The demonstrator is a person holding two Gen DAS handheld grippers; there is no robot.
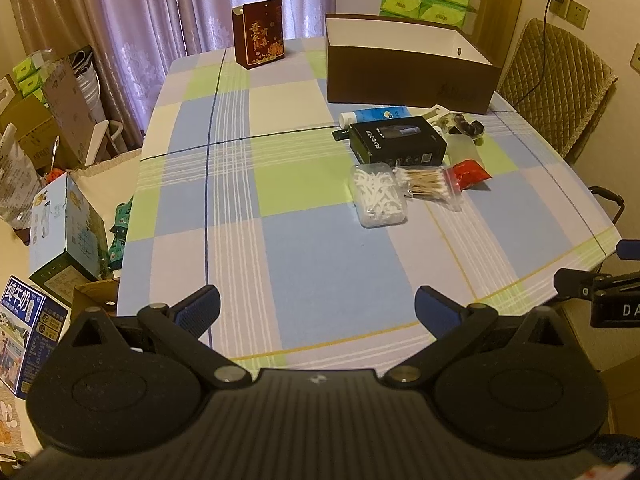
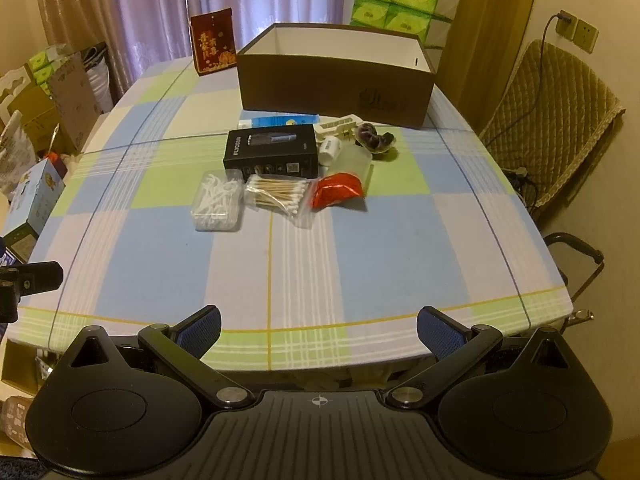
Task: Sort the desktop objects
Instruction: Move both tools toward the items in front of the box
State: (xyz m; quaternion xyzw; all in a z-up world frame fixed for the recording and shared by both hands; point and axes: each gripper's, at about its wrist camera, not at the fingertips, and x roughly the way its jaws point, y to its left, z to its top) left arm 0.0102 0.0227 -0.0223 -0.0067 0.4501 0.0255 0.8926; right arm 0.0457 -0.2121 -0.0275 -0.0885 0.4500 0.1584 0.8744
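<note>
Grippers hang at the near edge of the worktop, which wears a blue, green and white checked cloth. The left gripper is spread wide and holds nothing. The right gripper is spread wide too, with nothing in it.

From the right gripper, the things to sort lie bunched at 12 o'clock, well apart from it. Nearest is a clear plastic box of white floss picks. Just beside it lies a clear bag of cotton swabs, touching a shiny red packet. Behind them sits a black cardboard box, with a blue and white tube behind it. At 1 o'clock is a frosted plastic cup. Farthest back stands a big open brown box.
</note>
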